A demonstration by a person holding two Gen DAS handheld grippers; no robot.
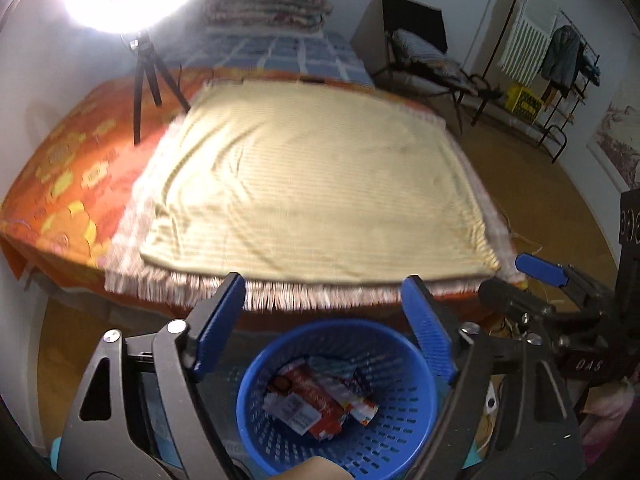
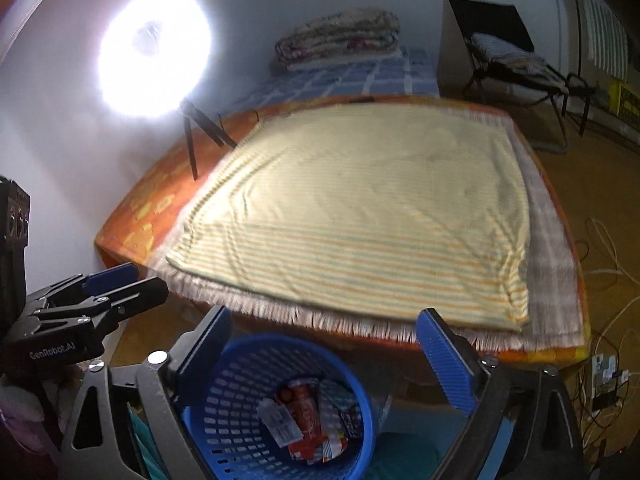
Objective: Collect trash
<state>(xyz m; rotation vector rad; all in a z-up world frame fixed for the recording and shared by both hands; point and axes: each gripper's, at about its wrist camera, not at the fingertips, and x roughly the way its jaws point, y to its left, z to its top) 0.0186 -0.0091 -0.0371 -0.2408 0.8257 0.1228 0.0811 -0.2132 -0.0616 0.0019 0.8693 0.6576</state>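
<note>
A blue perforated basket (image 1: 404, 412) stands on the floor in front of the bed and holds several crumpled wrappers (image 1: 316, 404), red, white and striped. My left gripper (image 1: 324, 312) hangs open and empty above the basket. The basket (image 2: 224, 416) and the wrappers (image 2: 308, 424) also show in the right wrist view. My right gripper (image 2: 324, 344) is open and empty above and just right of the basket. Each gripper shows at the edge of the other's view, the right one (image 1: 540, 272) and the left one (image 2: 108, 280).
A bed with a yellow striped cloth (image 1: 312, 184) over an orange sheet (image 1: 68, 184) fills the middle. A ring light on a tripod (image 1: 144, 68) stands on its left. Folded blankets (image 1: 268, 4) lie at the back. A chair (image 1: 424, 52) and cables (image 2: 604, 264) are on the right.
</note>
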